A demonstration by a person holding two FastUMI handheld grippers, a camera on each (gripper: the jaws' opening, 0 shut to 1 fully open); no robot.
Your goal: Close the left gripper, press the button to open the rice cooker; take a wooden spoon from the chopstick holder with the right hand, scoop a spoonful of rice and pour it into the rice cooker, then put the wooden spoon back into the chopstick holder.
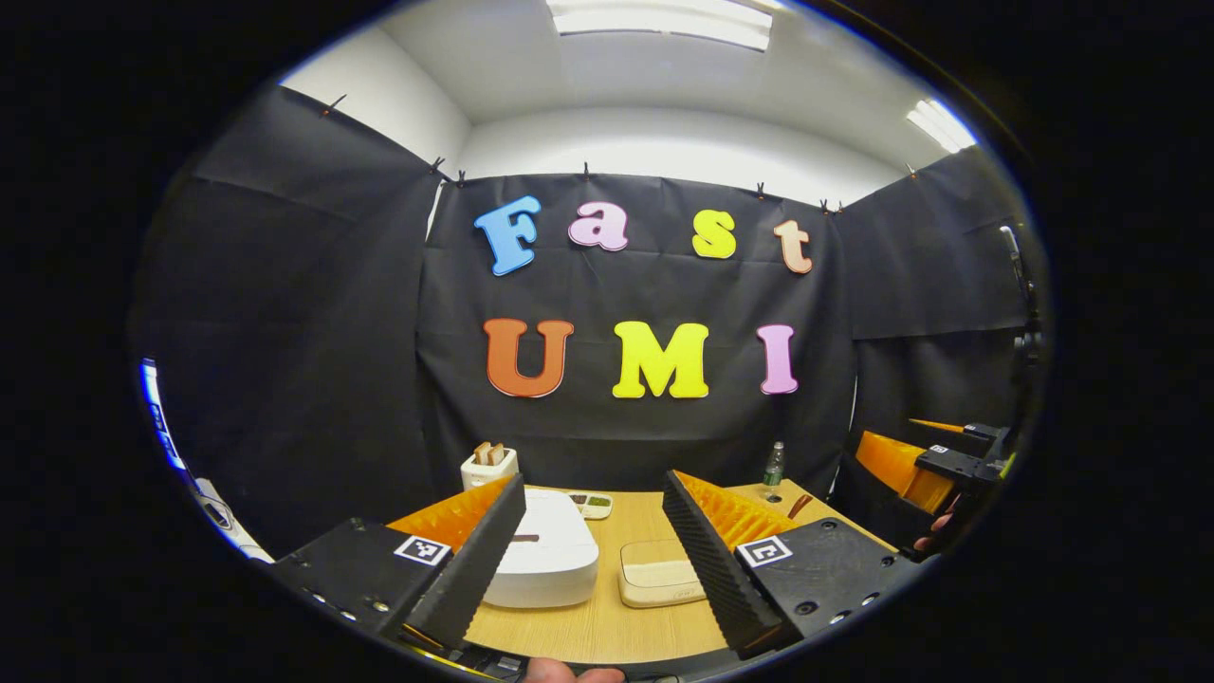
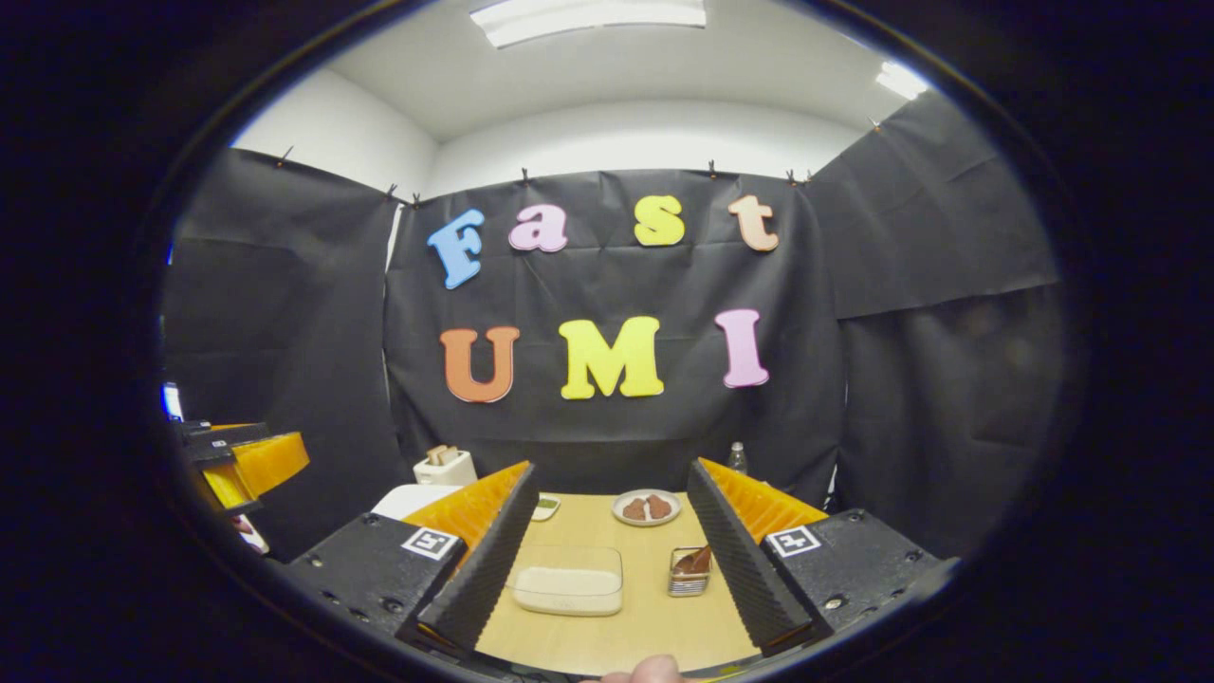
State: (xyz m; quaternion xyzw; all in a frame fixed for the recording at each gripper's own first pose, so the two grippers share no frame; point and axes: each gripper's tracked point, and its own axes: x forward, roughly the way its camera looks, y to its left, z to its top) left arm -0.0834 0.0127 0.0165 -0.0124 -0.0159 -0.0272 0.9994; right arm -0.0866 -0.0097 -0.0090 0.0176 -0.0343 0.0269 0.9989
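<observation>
I hold both grippers up over the near edge of the wooden table (image 1: 607, 617), and neither has anything in it. My left gripper (image 1: 593, 531) has its fingers spread wide apart, with nothing between them but open air. Through that gap, in the left gripper view, I see the white rice cooker (image 1: 545, 560) on the table with its lid down, just behind my left finger, and beside it to the right the clear rice box (image 1: 659, 579). Farther back stands a white toaster (image 1: 488, 467) with slices poking out, a small tray (image 1: 595, 505) behind the cooker, and a bottle (image 1: 774, 467) near the back wall.

My right gripper (image 2: 607, 550) is likewise released, fingers well apart, holding nothing. In the right gripper view the rice box (image 2: 569, 579) lies between the fingers, pale rice in its bottom. Just right of it, close against my right finger, sits the chopstick holder (image 2: 689, 572) with the wooden spoon (image 2: 699, 560) leaning in it (the handle end is partly hidden by the finger). Behind them is a plate (image 2: 647, 507) with brown pieces on it. At the left edge of that view my left gripper (image 2: 237, 460) shows, and a corner of the cooker (image 2: 408, 498) peeks out behind my left finger.
</observation>
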